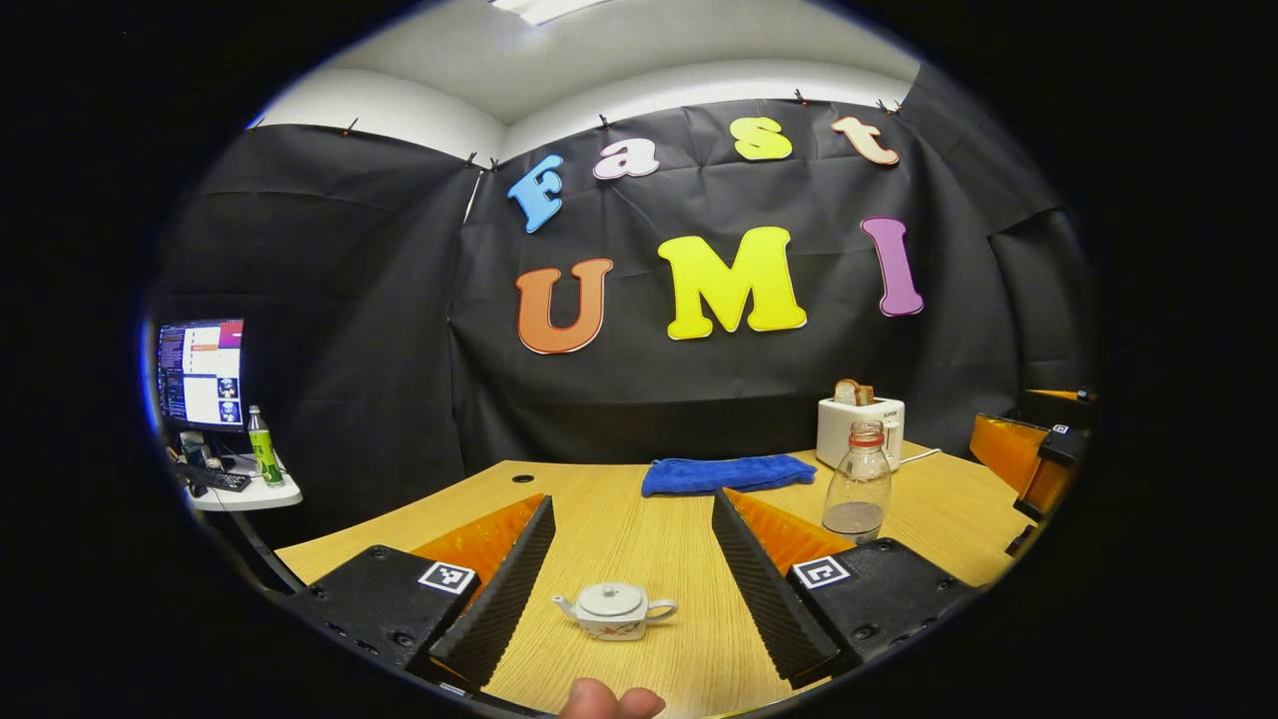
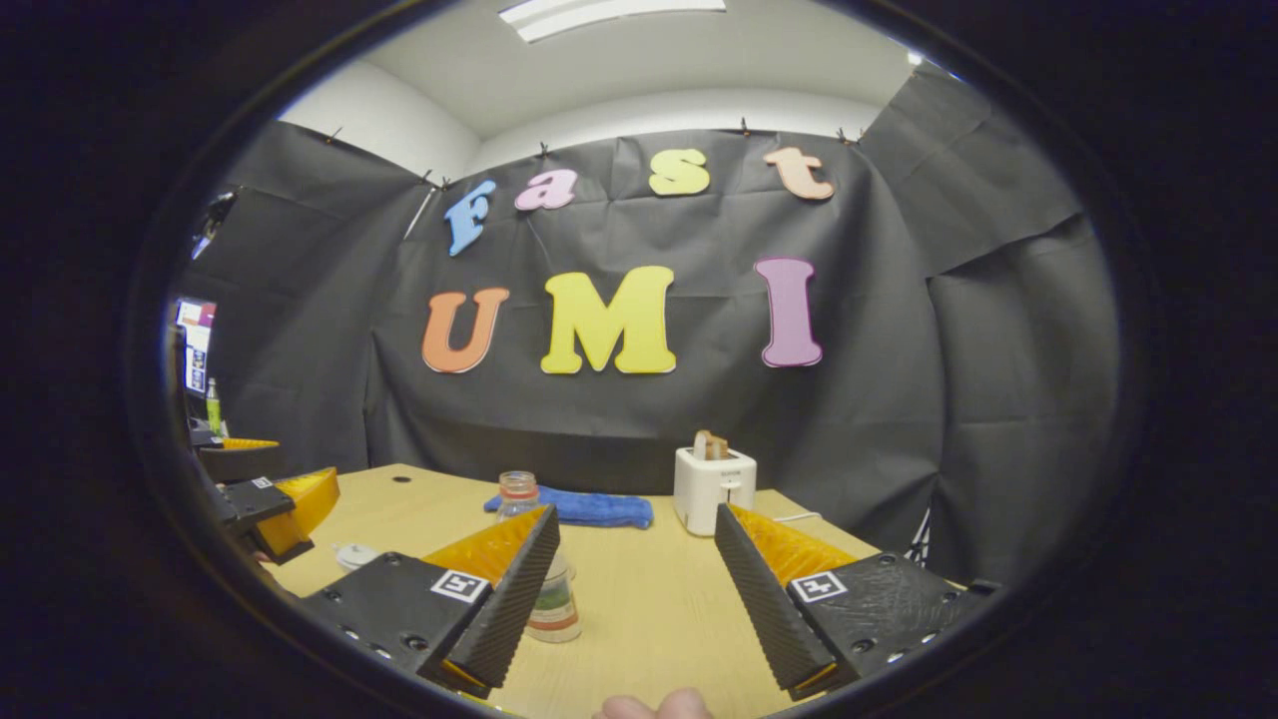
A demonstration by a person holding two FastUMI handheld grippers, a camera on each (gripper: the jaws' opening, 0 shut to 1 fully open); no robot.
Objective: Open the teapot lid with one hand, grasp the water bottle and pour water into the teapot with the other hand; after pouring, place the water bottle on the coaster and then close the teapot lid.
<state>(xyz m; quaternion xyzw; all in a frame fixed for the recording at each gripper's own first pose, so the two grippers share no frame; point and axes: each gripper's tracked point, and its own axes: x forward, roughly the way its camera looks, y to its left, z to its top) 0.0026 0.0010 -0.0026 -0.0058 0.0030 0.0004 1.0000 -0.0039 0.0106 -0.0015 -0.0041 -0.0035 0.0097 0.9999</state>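
Observation:
A small white teapot [image 1: 613, 610] with its lid on sits on the wooden table [image 1: 619, 529], showing between the two fingers of my left gripper [image 1: 632, 499], which stands open above it. To its right, farther back, stands a clear water bottle [image 1: 858, 484] with a little water in it. In the right gripper view my right gripper [image 2: 637, 511] is open and holds nothing. The bottle [image 2: 557, 599] stands partly behind its left finger, outside the gap. The teapot [image 2: 354, 555] shows small at the left, under the left gripper [image 2: 270, 509]. The right gripper [image 1: 1043, 454] appears at the right edge.
A folded blue towel [image 1: 727, 473] lies at the back of the table. A white toaster [image 1: 859, 424] with bread in it stands beside it. A side table with a monitor [image 1: 200, 371] and a green bottle [image 1: 265, 447] stands far left. Black cloth walls the booth.

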